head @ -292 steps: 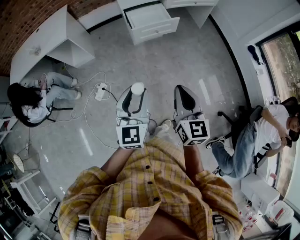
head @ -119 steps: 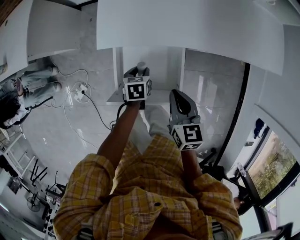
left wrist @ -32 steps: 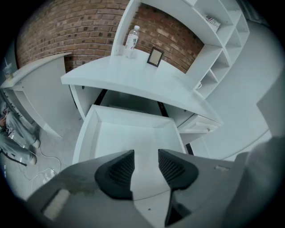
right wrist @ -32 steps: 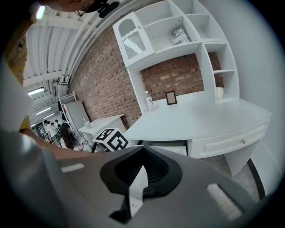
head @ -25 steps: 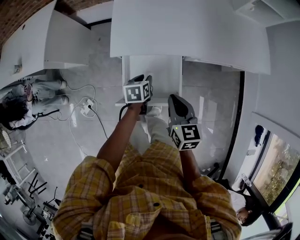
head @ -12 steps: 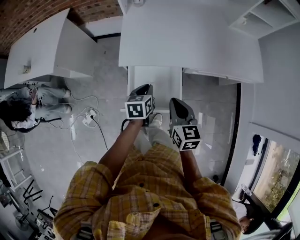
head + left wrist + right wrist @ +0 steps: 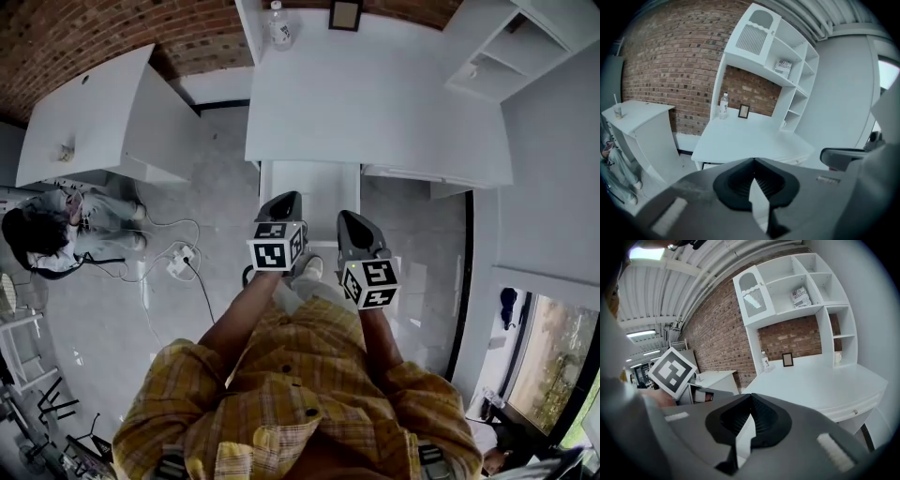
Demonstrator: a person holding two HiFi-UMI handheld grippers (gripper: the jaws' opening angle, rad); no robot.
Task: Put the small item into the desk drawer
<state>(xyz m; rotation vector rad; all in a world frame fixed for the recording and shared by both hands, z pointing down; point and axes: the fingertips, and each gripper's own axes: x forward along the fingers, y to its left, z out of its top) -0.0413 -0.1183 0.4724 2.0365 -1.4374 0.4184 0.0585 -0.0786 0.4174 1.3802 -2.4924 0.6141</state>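
grey two-jaw left gripper (image 7: 753,161): jaws just closed tight, nothing gripped | grey right gripper (image 7: 750,397): jaws together, empty | white rectangular desk drawer (image 7: 323,187): seen pulled out just ahead of, below both tips | small item: not made out

A red brick wall (image 7: 84,37) is standing behind the white desk surface (image 7: 375,103); a white shelf unit (image 7: 502,56) is rising at its right end, grey floor (image 7: 225,202) spreading beside it.
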